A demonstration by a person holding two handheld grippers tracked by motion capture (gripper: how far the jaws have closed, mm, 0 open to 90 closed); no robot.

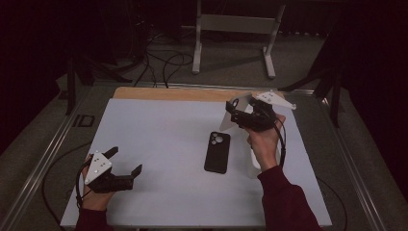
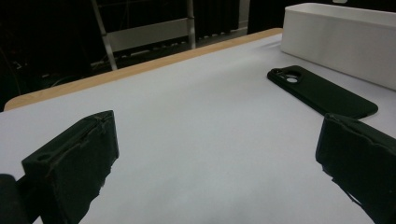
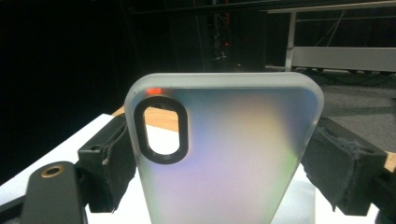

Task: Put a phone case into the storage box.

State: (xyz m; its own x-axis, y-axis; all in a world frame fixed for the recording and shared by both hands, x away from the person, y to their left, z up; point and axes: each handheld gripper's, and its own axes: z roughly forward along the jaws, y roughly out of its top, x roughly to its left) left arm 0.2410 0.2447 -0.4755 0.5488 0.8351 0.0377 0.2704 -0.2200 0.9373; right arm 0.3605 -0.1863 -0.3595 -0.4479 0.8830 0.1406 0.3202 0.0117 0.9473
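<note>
A black phone case [image 1: 217, 151] lies flat near the middle of the white table [image 1: 159, 134], camera hole toward the far side; it also lies ahead in the left gripper view [image 2: 322, 91]. Lifted above the table's right part, my right gripper [image 1: 236, 113] is shut on a frosted translucent phone case [image 1: 235, 111]. The right gripper view has that frosted case [image 3: 233, 154] upright between the jaws [image 3: 219, 172], its oval camera cutout at upper left. My left gripper [image 1: 127, 160] rests open and empty near the front left [image 2: 215, 158].
A white box [image 1: 254, 162] stands on the table under my right hand, right of the black case, and at the upper right of the left gripper view [image 2: 345, 37]. A wooden strip [image 1: 173, 93] runs along the far edge. A metal stand [image 1: 235, 29] and cables lie beyond.
</note>
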